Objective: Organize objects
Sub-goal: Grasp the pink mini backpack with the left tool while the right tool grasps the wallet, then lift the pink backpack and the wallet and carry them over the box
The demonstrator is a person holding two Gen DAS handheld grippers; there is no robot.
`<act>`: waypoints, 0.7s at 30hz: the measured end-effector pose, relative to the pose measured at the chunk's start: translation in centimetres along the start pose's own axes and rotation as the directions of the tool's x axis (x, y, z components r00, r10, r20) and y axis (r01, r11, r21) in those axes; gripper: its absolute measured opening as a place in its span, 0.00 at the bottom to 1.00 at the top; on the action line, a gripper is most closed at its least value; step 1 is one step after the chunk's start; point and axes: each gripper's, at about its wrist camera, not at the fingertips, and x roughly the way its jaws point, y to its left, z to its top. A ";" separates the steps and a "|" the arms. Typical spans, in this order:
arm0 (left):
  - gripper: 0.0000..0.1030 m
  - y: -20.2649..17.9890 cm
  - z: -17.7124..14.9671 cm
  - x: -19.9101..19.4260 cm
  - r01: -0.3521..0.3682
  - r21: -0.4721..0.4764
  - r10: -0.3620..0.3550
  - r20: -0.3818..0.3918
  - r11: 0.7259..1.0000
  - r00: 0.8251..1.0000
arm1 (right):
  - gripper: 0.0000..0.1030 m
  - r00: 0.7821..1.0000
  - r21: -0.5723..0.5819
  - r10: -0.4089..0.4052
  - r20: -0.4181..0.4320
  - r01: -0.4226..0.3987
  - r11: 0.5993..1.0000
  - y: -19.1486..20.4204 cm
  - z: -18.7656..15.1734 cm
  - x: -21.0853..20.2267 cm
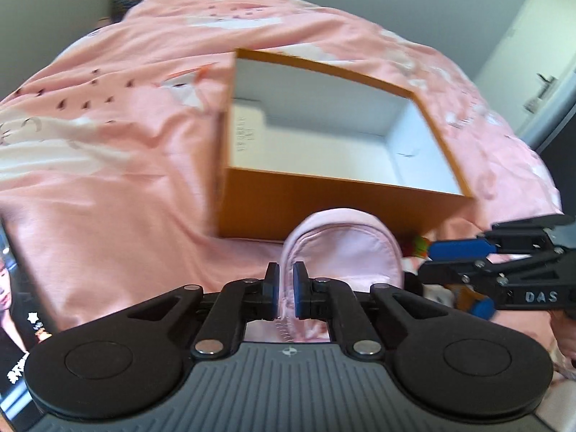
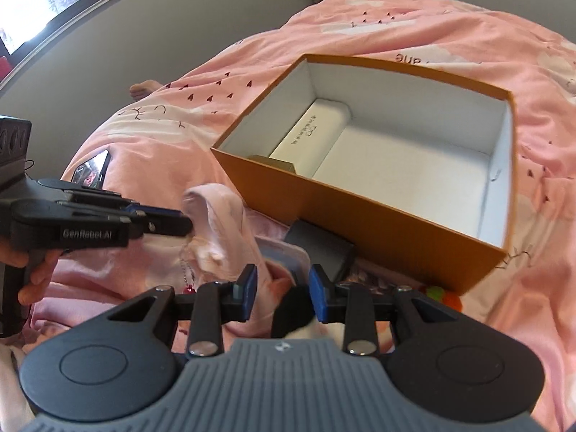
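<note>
The left gripper (image 1: 286, 289) had its jaws clenched on the zippered edge of a pale pink pouch (image 1: 342, 248), which stood up just in front of the near wall of an open orange box (image 1: 324, 208). From the right wrist view the same pouch (image 2: 219, 223) hung from the left gripper's tips (image 2: 180, 221), lifted above the pink bedspread (image 2: 468, 36), with a hand (image 2: 34, 273) wrapped around that gripper's handle.

The right gripper (image 2: 282, 293) had its jaws partly apart with a small dark, rounded item (image 2: 293, 311) between them; whether the pads pressed on it could not be told.

The box (image 2: 378, 216) sat on the bed, white inside, with a white carton (image 2: 309, 133) lying along its far-left wall. A dark flat case (image 2: 320, 248) lay against the box's near wall, and a phone (image 2: 91, 172) rested on the bedspread to the left.
</note>
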 end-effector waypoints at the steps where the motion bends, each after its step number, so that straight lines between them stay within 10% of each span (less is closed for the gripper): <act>1: 0.09 0.4 0.0 0.3 0.006 -0.017 -0.006 -0.001 1.000 1.000 | 0.34 1.000 0.001 0.008 -0.008 -0.008 1.000 0.0 0.1 0.5; 5: 0.18 1.1 -0.3 1.4 0.053 -0.062 -0.055 -0.036 0.997 0.998 | 0.34 0.999 -0.011 -0.001 -0.041 0.001 1.000 0.2 0.3 2.2; 9: 0.70 1.3 -0.2 1.0 0.102 -0.011 -0.102 -0.033 0.995 0.994 | 0.34 0.999 -0.010 -0.005 -0.054 0.005 1.000 -0.2 0.1 2.5; 21: 0.76 0.9 -1.0 3.6 0.217 0.050 -0.209 -0.128 0.975 0.969 | 0.26 0.996 0.016 -0.013 -0.086 0.014 1.000 -1.2 -0.1 3.3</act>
